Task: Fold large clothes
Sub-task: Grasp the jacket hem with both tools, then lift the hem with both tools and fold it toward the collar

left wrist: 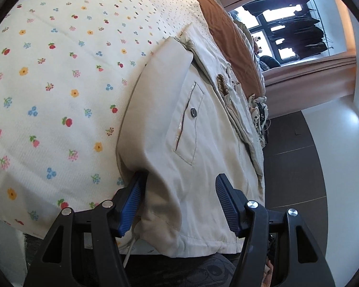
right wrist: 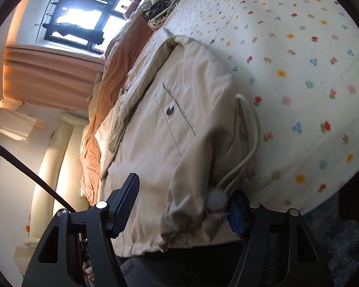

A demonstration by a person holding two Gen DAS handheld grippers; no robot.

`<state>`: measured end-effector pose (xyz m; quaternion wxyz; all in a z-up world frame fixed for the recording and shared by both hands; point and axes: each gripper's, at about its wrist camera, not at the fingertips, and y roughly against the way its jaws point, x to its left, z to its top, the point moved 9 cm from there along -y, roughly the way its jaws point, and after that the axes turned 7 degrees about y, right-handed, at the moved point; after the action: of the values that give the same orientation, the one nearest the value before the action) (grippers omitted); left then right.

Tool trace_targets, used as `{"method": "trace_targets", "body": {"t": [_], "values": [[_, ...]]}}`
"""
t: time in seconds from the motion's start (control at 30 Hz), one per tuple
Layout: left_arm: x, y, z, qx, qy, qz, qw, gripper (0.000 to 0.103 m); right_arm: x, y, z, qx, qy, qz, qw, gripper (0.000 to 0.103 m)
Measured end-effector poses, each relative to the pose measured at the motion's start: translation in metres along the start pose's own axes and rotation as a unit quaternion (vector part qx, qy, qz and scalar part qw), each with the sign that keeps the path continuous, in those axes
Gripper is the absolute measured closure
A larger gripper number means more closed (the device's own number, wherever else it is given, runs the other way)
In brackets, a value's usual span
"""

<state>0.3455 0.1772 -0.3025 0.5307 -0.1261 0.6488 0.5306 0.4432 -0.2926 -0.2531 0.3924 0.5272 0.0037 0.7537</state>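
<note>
A beige jacket [left wrist: 203,131] with a snap-buttoned pocket lies flat on the flowered bedspread [left wrist: 47,83], its hem at the bed's near edge. My left gripper [left wrist: 179,203] stands open astride that hem: one blue pad sits at the fabric's edge by the bedspread, the other lies over the cloth. In the right wrist view the same jacket [right wrist: 179,119] shows its other hem corner, bunched, with a white drawstring and round toggle [right wrist: 216,201]. My right gripper [right wrist: 182,205] is open around this corner, the toggle beside its right pad.
An orange blanket [left wrist: 227,35] [right wrist: 114,83] and a pile of other clothes [left wrist: 258,110] [right wrist: 160,7] lie along the bed's far side. Beyond are curtains and a window [left wrist: 287,31] hung with dark garments. A dark cable [right wrist: 24,167] crosses the right view's left side.
</note>
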Motion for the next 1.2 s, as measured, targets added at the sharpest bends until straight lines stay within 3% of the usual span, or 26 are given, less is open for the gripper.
{"method": "trace_targets", "body": {"t": [0.13, 0.43, 0.63, 0.83, 1.07, 1.2], "values": [[-0.003, 0.002, 0.001, 0.002, -0.003, -0.001, 1.0000, 0.041, 0.000, -0.008, -0.004, -0.010, -0.007, -0.002, 1.000, 0.040], [0.004, 0.013, 0.025, -0.044, -0.023, 0.070, 0.9963, 0.041, 0.002, 0.000, -0.013, -0.019, -0.014, -0.022, 0.999, 0.047], [0.012, 0.004, 0.037, -0.039, -0.012, 0.086, 0.9954, 0.041, 0.005, 0.004, -0.013, -0.016, -0.014, -0.026, 0.999, 0.047], [0.015, -0.009, 0.043, -0.025, 0.010, 0.057, 0.9980, 0.041, 0.005, 0.004, -0.007, -0.014, -0.010, -0.030, 0.999, 0.047], [0.003, -0.012, 0.008, 0.023, 0.046, -0.029, 0.9983, 0.041, 0.004, 0.006, -0.004, -0.017, -0.009, -0.024, 1.000, 0.047], [0.000, -0.017, 0.002, 0.022, 0.027, -0.010, 0.9994, 0.041, 0.001, 0.005, -0.003, -0.021, -0.010, -0.020, 1.000, 0.047]]}}
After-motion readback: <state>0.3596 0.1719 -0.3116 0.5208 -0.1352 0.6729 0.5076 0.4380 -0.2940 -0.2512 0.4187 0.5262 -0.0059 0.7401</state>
